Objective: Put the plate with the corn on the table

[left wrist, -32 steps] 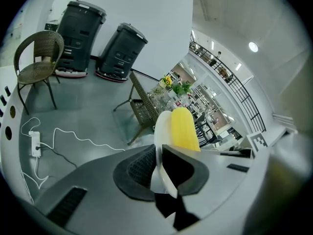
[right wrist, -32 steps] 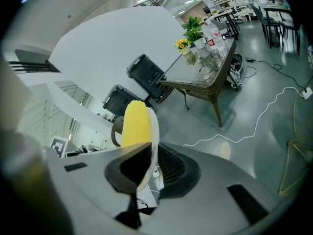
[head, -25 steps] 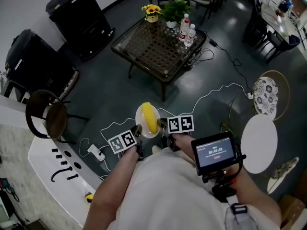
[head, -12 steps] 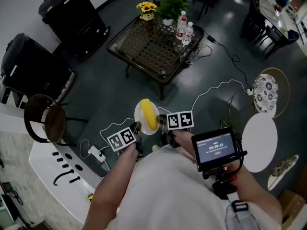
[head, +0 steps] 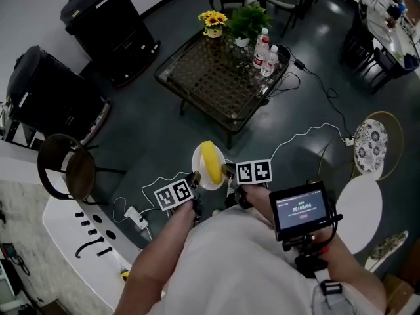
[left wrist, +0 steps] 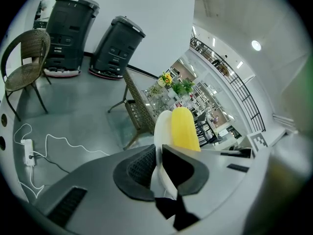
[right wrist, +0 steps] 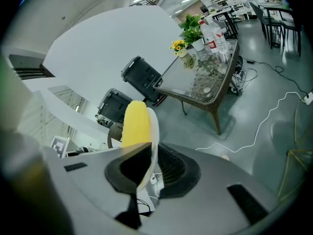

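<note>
A white plate (head: 199,170) with a yellow corn cob (head: 210,162) on it hangs in the air above the floor, held from both sides. My left gripper (head: 193,178) is shut on the plate's left rim (left wrist: 161,131). My right gripper (head: 228,172) is shut on the right rim (right wrist: 153,131). The corn (left wrist: 184,130) lies along the plate's middle (right wrist: 135,124). The wicker table with a glass top (head: 220,77) stands ahead across the dark floor, apart from the plate.
On the table stand yellow flowers (head: 212,21), a green plant (head: 247,18) and two water bottles (head: 265,50). Two black bins (head: 108,25) line the wall at left. A wicker chair (head: 69,166) is at left. White cables (head: 308,133) cross the floor.
The plate and both grippers have kept their hold; the whole view has shifted slightly, with the table now a little further right and lower in the head view.
</note>
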Motion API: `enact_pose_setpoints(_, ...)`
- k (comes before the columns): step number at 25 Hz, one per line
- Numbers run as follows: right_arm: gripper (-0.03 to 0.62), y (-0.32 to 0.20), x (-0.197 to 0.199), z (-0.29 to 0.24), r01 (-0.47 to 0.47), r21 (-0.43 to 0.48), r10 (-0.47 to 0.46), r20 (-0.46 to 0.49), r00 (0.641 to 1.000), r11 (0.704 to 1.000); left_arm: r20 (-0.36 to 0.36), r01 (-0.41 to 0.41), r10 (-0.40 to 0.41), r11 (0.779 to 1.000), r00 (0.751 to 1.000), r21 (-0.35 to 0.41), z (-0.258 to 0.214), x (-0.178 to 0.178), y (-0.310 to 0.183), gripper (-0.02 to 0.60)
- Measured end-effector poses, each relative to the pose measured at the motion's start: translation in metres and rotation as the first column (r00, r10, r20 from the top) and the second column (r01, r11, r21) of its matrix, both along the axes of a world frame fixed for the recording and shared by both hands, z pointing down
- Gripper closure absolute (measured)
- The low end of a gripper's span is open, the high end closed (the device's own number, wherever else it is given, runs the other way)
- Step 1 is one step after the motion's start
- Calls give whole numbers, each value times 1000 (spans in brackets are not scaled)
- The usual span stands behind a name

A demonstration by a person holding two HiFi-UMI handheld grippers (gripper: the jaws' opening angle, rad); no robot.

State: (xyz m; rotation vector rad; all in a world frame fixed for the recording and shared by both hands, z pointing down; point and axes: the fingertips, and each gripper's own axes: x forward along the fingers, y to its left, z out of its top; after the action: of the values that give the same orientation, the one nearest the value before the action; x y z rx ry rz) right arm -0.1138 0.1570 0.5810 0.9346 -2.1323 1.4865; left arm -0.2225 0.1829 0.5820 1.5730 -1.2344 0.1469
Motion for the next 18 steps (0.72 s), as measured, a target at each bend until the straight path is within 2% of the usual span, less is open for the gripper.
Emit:
enact_pose_setpoints(13, 548, -87, 12, 0, 34, -4, -34, 11, 999, 999, 8, 34, -34, 999, 999, -19, 2, 13, -82, 534)
enact_pose_setpoints(18, 548, -138, 27, -1, 60, -4, -60, 21, 998, 998, 14, 60, -59, 998, 998, -25, 2, 29, -130, 534)
